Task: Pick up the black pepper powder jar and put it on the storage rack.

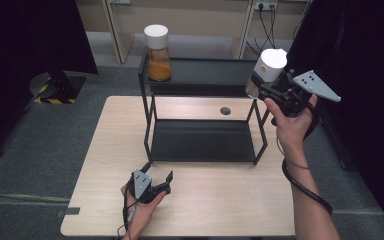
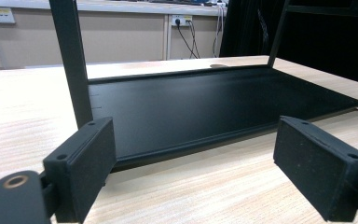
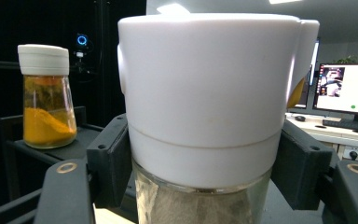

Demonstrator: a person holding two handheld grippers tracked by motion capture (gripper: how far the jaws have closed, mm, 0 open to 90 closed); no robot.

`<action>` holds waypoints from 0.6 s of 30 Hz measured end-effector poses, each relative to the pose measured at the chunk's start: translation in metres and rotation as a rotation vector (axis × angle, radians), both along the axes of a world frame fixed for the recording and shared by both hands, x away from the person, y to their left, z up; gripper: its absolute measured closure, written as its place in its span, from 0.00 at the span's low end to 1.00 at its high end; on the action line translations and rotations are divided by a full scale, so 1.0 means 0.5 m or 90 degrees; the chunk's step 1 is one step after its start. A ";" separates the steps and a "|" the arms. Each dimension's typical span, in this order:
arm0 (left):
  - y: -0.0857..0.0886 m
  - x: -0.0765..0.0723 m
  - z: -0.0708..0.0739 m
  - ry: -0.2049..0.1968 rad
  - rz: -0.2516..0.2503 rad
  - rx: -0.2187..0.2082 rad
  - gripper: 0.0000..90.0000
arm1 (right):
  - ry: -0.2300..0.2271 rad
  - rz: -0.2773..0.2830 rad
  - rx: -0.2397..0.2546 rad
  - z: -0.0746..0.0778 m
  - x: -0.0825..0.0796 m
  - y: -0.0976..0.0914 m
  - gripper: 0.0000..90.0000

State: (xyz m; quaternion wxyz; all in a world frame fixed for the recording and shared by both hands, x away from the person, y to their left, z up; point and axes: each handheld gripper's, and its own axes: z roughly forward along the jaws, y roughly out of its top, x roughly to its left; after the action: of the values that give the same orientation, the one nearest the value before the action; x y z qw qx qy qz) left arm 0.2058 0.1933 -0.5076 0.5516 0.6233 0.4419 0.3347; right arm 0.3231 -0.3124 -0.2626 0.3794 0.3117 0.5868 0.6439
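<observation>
High view first: a white-capped jar [image 1: 269,70] is held in the right gripper [image 1: 275,90] at the upper right of the frame, lifted level with the right end of the black rack's [image 1: 200,75] top shelf. The jaws are clamped on the jar just under its cap, and the jar is carried roughly upright, its long axis close to vertical. At the upper middle, on the left end of the same shelf, a second jar of orange powder [image 1: 158,52] is seen standing. The free stretch of shelf lies to the left of the held jar, so a short sideways carry is judged to be all that is called for, and the right hand is plainly the nearer one. The left gripper [image 1: 156,179] is rested low on the table [image 1: 105,150] at the lower middle, well apart from both jars.

Left gripper view: the two pads [image 2: 86,163] are spread wide with nothing between them, and the rack's lower shelf [image 2: 205,102] is looked at across the wood.

Right gripper view: the white cap [image 3: 209,84] is pinched from both sides, with greyish powder glimpsed through the glass below. The orange jar [image 3: 46,98] is seen at the left of the frame, upright on the shelf.
</observation>
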 end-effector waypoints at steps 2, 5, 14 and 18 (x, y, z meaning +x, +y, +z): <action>0.000 0.000 0.000 0.000 0.000 0.000 0.14 | 0.000 0.000 0.003 0.003 0.003 0.000 0.34; 0.000 0.000 0.000 0.000 0.000 0.000 0.14 | -0.001 -0.003 0.003 0.009 0.007 0.001 0.34; 0.000 0.000 0.000 0.000 0.000 -0.001 0.14 | 0.001 -0.018 0.003 0.027 0.021 0.010 0.34; 0.000 0.000 0.000 0.000 0.000 -0.001 0.14 | 0.003 -0.025 0.003 0.031 0.028 0.013 0.34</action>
State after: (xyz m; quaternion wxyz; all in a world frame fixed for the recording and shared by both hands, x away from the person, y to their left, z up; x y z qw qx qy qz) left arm 0.2057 0.1933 -0.5077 0.5518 0.6228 0.4424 0.3346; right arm 0.3373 -0.3059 -0.2469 0.3896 0.3257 0.5802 0.6368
